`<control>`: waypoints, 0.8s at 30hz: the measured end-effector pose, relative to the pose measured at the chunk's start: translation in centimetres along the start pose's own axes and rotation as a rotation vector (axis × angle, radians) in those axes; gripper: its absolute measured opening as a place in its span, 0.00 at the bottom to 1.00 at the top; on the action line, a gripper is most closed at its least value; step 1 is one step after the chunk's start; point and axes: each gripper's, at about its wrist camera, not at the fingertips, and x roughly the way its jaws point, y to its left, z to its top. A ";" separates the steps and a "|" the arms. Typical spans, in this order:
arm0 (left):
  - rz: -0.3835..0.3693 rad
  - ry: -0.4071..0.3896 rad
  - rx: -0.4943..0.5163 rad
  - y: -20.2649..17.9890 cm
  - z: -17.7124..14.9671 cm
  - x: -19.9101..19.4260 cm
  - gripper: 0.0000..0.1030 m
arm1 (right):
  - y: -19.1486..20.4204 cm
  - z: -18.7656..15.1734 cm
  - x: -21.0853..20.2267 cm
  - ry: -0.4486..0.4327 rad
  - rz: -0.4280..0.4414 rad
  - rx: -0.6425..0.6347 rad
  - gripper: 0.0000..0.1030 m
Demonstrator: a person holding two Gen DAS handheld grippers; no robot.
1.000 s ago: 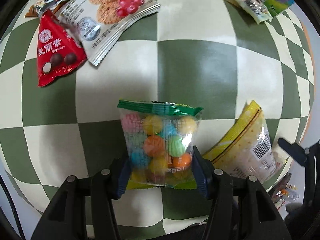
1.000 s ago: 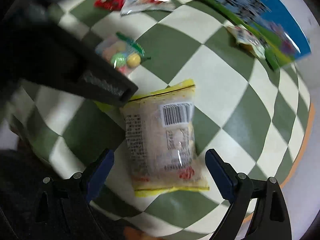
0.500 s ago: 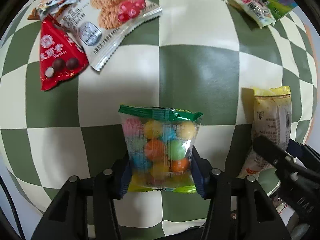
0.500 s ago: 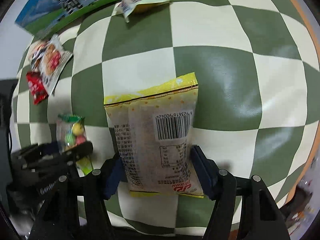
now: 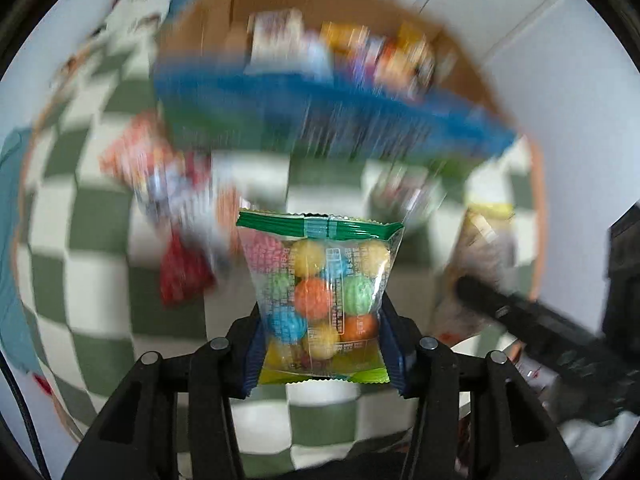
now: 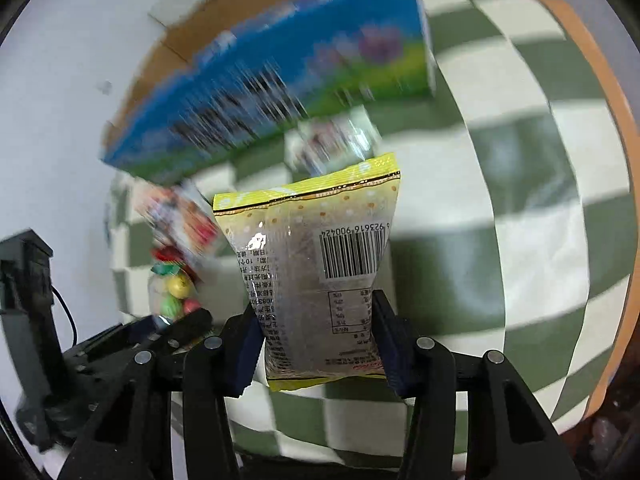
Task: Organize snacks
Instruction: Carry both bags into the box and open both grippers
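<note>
My left gripper [image 5: 320, 350] is shut on a clear bag of coloured candy balls [image 5: 318, 292] with a green top seal, held up off the table. My right gripper [image 6: 318, 346] is shut on a yellow-edged clear snack packet [image 6: 312, 264] with a barcode, also lifted. The candy bag and left gripper show at the left of the right wrist view [image 6: 174, 292]. The yellow packet shows blurred at the right of the left wrist view [image 5: 486, 248]. Ahead stands an open cardboard box [image 5: 320, 108] with a blue and green front, holding several snacks.
A green and white checked cloth [image 6: 520, 240] covers the table, with an orange edge [image 6: 600, 80]. Red and white snack packets [image 5: 168, 200] lie blurred at the left. A small packet [image 6: 340, 140] lies in front of the box. A white wall is behind.
Both grippers have lifted their packets off the table and tilted up toward the box. The right gripper closed on the yellow packet within the last second.
</note>
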 end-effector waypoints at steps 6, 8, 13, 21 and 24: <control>0.001 -0.099 0.030 -1.0 10.3 -5.2 0.45 | 6.7 6.7 -1.9 -0.092 0.111 -0.036 0.51; 0.041 -0.081 0.031 -0.8 14.4 -4.7 0.45 | 10.1 9.5 0.1 -0.106 0.133 -0.039 0.51; 0.111 0.055 0.002 1.9 20.3 -1.0 0.45 | 14.6 15.9 4.5 -0.061 0.156 -0.008 0.51; 0.161 0.249 -0.040 4.5 22.9 4.6 0.46 | 14.5 20.0 11.3 0.084 0.219 0.142 0.52; 0.160 0.273 -0.063 5.3 23.2 5.7 0.54 | 14.4 20.1 13.9 0.160 0.254 0.185 0.54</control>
